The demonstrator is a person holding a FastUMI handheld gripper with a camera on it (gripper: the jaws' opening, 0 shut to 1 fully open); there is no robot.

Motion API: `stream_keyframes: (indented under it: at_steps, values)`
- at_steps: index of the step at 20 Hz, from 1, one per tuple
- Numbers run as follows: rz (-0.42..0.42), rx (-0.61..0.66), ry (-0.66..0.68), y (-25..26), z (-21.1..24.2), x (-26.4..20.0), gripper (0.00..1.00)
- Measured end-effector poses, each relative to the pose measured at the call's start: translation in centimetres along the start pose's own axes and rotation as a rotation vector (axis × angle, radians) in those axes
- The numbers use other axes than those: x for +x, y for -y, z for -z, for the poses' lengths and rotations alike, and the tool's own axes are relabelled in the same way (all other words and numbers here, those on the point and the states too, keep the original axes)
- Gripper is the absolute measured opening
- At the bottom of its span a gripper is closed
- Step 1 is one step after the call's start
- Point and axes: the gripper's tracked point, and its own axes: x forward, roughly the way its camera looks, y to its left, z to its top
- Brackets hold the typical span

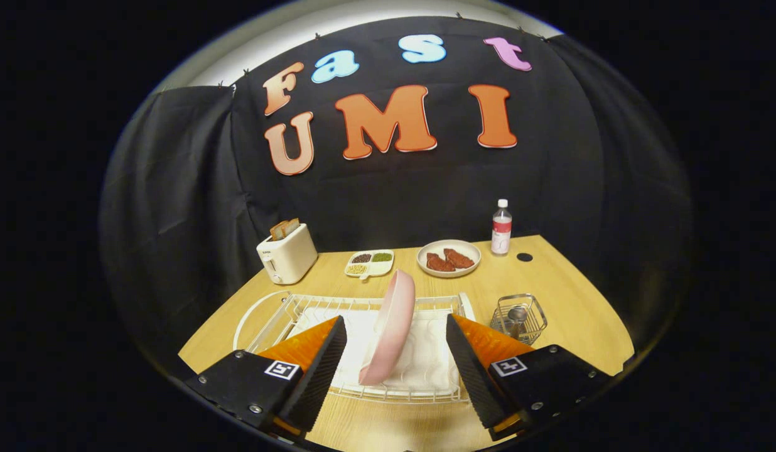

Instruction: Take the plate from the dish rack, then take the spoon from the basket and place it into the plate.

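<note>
- We see the pink plate [391,329] standing on edge in the white wire dish rack [287,314], tilted, its lower rim resting on the white cloth [425,364] that lines the rack.
- The gripper [396,333] is spread wide; the plate sits between its fingers with a gap on each side, so we record no contact.
- The fingers cover parts of the rack's near corners, and the plate hides the middle of the rack behind it.
- The spoon [518,314] stands in the small wire basket [520,319] just beside the rack; we make out only its bowl end, the handle being lost among the wires.
- Beyond the rack on the wooden table [570,295]: a toaster [287,254] with bread slices, a divided dish [370,263] of grains, a plate of reddish food [449,258], a bottle [501,228] and a small dark disc [524,257] we cannot identify.
</note>
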Motion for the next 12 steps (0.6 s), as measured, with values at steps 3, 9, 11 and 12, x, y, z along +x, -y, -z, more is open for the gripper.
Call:
stream_keyframes:
  at_steps: [3, 9, 11, 12]
  values:
    - [-0.033, 0.069, -0.122, 0.3, 0.6, 1.2, 0.94]
    - [0.048, 0.045, -0.203, 3.2, 0.9, 4.3, 0.90]
    - [0.030, 0.065, -0.254, 3.1, 1.3, 5.3, 0.90]
    - [0.031, 0.076, -0.270, 3.1, 1.3, 5.8, 0.90]
